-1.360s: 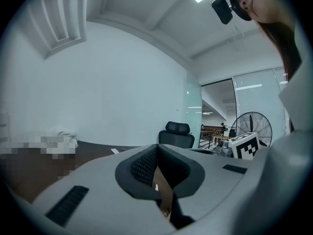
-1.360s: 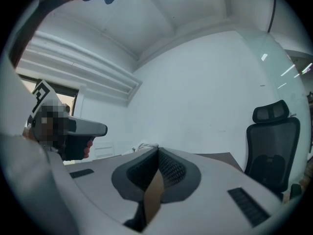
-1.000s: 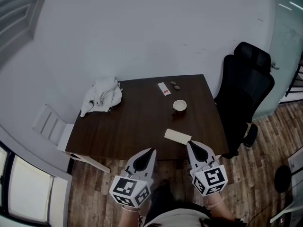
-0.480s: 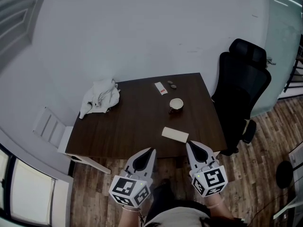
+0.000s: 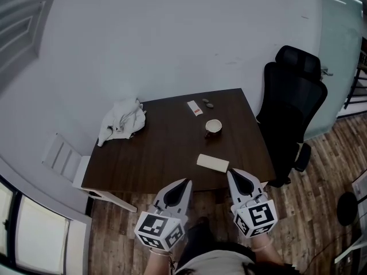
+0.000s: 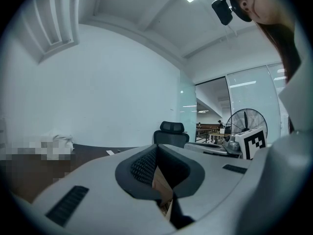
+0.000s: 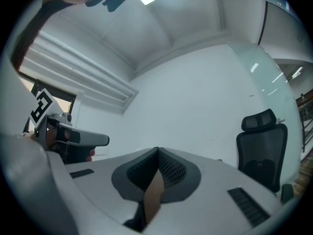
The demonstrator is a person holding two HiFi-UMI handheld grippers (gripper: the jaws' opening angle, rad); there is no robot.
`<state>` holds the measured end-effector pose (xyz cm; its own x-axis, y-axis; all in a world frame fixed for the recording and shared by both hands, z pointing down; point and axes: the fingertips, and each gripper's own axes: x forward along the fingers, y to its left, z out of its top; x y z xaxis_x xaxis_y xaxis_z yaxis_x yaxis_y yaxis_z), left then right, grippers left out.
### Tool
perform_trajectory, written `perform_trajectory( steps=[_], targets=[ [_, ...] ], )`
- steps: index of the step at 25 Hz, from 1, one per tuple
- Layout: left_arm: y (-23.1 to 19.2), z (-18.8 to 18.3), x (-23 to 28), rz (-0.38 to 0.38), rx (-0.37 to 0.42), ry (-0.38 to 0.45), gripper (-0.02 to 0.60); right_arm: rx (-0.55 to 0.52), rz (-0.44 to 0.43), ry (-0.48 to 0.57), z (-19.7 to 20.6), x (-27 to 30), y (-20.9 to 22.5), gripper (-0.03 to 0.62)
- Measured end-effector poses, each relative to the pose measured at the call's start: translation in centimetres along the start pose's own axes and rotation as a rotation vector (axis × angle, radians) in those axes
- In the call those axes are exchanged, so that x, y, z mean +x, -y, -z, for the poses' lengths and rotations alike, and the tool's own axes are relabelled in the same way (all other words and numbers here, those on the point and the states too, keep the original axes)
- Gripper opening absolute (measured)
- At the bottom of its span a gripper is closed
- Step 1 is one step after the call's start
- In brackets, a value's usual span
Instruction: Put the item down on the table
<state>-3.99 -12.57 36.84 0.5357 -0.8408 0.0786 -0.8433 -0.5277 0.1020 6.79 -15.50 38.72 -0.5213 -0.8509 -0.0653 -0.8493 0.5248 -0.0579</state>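
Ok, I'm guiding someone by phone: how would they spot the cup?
Find the dark wooden table against the wall, then its side nearer the black office chair. The cup stands between a flat pale card at the near edge and a white packet farther back; it alone is round and hollow.

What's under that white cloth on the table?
Only the dark table shows around the white cloth; anything beneath its crumpled folds is hidden.

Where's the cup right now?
In the head view, the cup sits on the table's right half, between the white packet behind it and the flat beige box nearer the person.
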Motion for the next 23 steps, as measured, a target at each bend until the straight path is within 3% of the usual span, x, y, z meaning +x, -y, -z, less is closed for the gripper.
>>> perform_trajectory(
  steps=[13,23],
  targets=[
    [0.0,0.7,-0.3,0.001,-0.014,-0.014,0.018,-0.016,0.057,0.046,-0.3,-0.1,0.6,0.008],
    [-0.6,0.7,0.1,0.004,-0.021,-0.006,0.018,-0.076,0.080,0.012,0.3,0.6,1.1,0.006]
  ],
)
